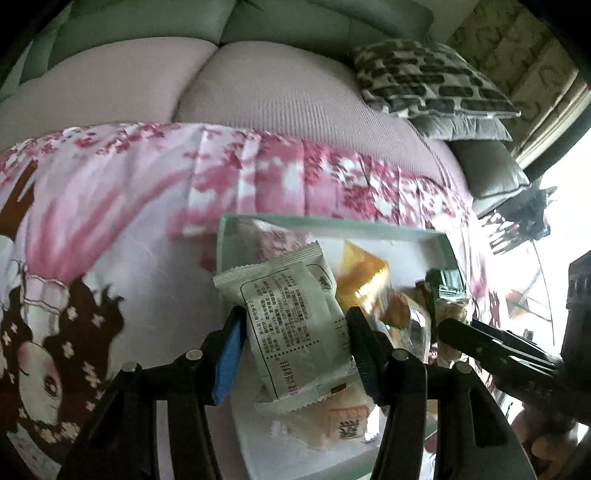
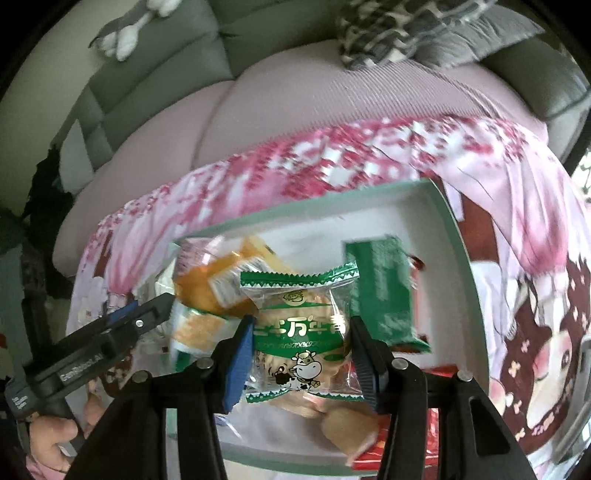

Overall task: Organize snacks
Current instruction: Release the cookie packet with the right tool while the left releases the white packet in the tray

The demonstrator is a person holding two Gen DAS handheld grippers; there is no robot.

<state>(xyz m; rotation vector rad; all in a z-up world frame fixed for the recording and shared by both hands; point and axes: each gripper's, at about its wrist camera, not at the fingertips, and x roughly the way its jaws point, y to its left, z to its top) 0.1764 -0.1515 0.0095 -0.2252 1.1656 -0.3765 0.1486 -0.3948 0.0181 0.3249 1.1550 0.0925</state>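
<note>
Several snack packets [image 2: 207, 291] crowd tray [image 2: 454, 236] on floral cloth [image 2: 280, 173].

Both wrist views look steeply down, close, probably sharing the tray [image 1: 436, 240].

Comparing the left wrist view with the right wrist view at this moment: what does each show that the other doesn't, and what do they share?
Only the left wrist view shows the left gripper shut on a white snack packet with printed text.

Only the right wrist view shows the right gripper shut on a green-edged cow-print biscuit packet, a dark green packet lying in the tray, and a grey plush toy on the sofa.

Both show the pale green tray, the orange snack packet in it, the pink floral cloth and the patterned cushion.
</note>
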